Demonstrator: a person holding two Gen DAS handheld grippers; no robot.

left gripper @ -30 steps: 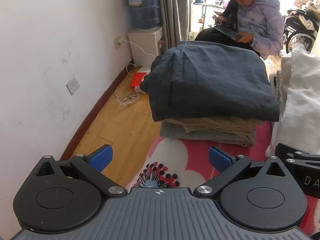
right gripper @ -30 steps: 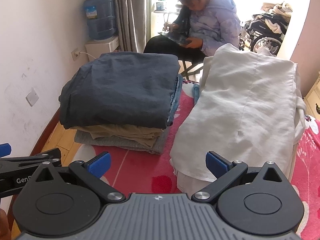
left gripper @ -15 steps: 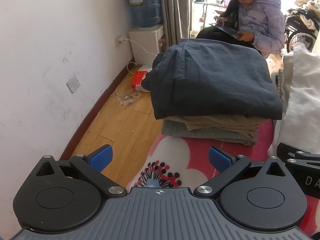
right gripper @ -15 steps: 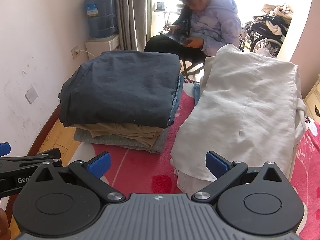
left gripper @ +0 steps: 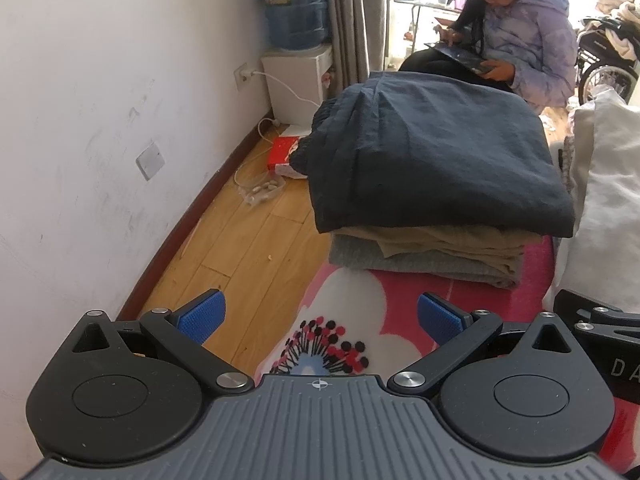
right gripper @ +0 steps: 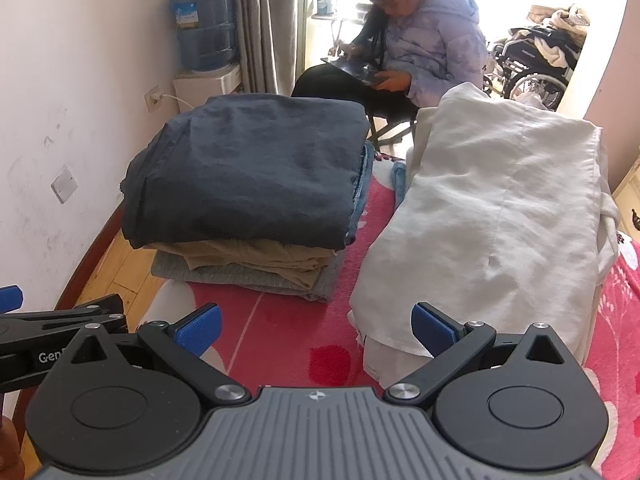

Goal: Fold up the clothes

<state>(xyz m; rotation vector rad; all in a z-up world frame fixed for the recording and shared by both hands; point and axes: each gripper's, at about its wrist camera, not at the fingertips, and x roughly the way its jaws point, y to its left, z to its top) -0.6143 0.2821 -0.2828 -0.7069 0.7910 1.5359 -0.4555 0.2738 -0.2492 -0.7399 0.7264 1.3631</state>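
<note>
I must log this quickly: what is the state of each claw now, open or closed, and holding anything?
Left claw: open, holding nothing, above the pink flowered blanket.
Right claw: open, holding nothing.

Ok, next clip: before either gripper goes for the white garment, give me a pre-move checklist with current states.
1. Left gripper open and empty: ok.
2. Right gripper open and empty: ok.
3. White garment within view and unobstructed, lying on the pink blanket just ahead of the right gripper: ok.
4. Folded stack topped by the dark navy garment sits apart from the white garment, a strip of blanket between them: ok.
5. Stack stays square: cannot tell; its left edge lies at the blanket's edge, over the wooden floor.
6. Seated person clear of the workspace, beyond the bed: ok.
</note>
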